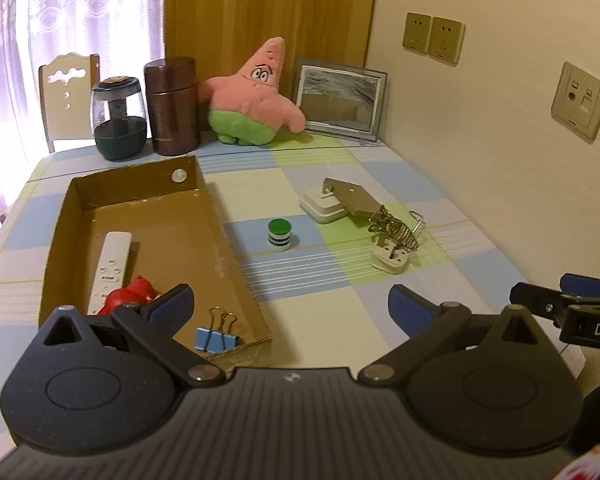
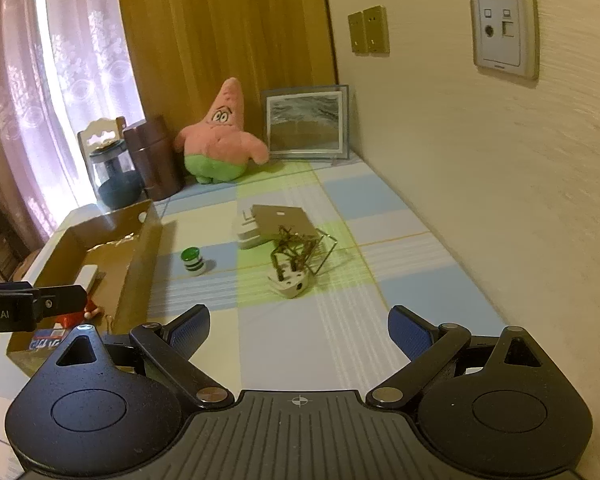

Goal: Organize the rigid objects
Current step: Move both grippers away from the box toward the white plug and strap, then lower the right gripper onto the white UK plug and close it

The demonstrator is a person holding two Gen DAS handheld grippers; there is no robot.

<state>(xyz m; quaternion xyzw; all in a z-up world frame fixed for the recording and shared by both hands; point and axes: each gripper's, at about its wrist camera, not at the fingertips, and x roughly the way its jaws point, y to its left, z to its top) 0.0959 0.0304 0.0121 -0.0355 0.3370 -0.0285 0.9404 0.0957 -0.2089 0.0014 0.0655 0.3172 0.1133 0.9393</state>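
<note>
- The left tool [image 1: 290, 312] hangs over the bench [image 1: 332, 312] with its fingers spread wide and nothing between them; the right tool [image 2: 299, 330] is likewise wide apart and empty.
- Just past the left tool's left finger sits a cardboard box [image 1: 224, 232] holding blue binder clips [image 1: 216, 336], a red toy [image 1: 130, 296] and a white remote [image 1: 110, 268].
- Ahead of the left tool stands a green-topped stack of discs [image 1: 279, 234].
- Ahead of the right tool a white plug [image 2: 290, 282] lies under a wiry metal skeleton figure [image 2: 294, 250].
- Beyond those, a white block [image 2: 248, 234] carries a tilted grey plate [image 2: 284, 218].
</note>
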